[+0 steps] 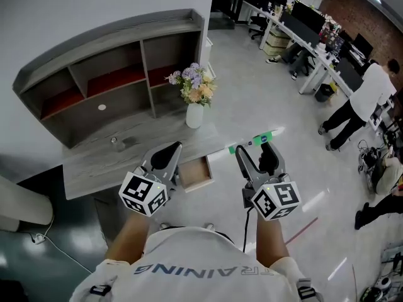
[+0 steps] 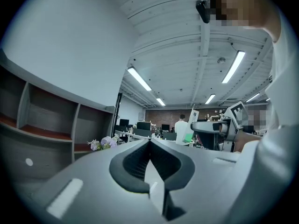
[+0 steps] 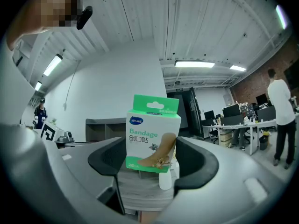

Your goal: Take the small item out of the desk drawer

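Green-and-white bandage box [image 3: 152, 133], likely cardboard, sits gripped by right tool [image 3: 154, 154]; left tool [image 2: 150, 143] clenched.

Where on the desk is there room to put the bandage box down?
The widest bare patch for the bandage box is the desk top left of the vase, between the shelves and the front edge; only a small round thing sits there. The vase end, by the open drawer, is tighter.
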